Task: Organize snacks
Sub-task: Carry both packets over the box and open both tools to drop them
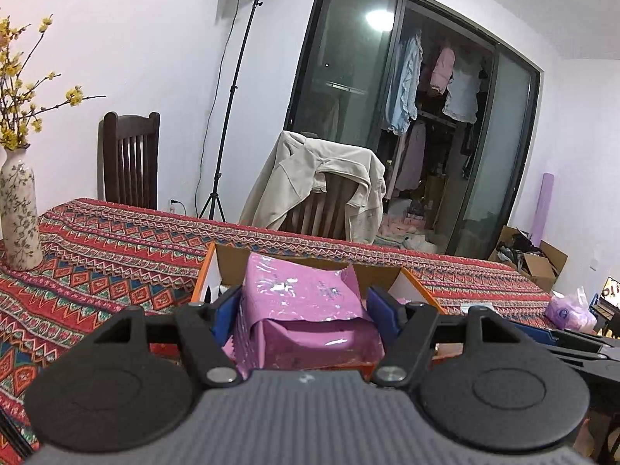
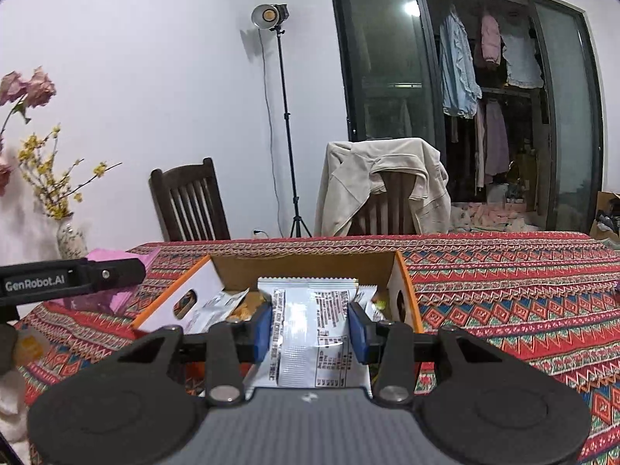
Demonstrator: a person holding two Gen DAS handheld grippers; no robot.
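Note:
My left gripper [image 1: 304, 306] is shut on a pink foil snack pack [image 1: 306, 302], its blue pads pressing both sides, held above the near edge of an open cardboard box [image 1: 228, 259] with orange sides. In the right wrist view my right gripper [image 2: 310, 323] is shut on a silver-white snack packet [image 2: 314, 321] with black print, held over the same box [image 2: 306, 267]. More packets [image 2: 217, 304] lie inside that box. The left gripper's black arm [image 2: 73, 277] and its pink pack show at the left edge of the right wrist view.
A red patterned cloth [image 2: 503, 290] covers the table. A flowered vase [image 1: 17, 209] with yellow blossoms stands at the left. Two wooden chairs, one with a beige jacket [image 1: 321, 178], and a light stand [image 1: 232, 116] are behind. A pale pink bag [image 1: 569, 310] lies at right.

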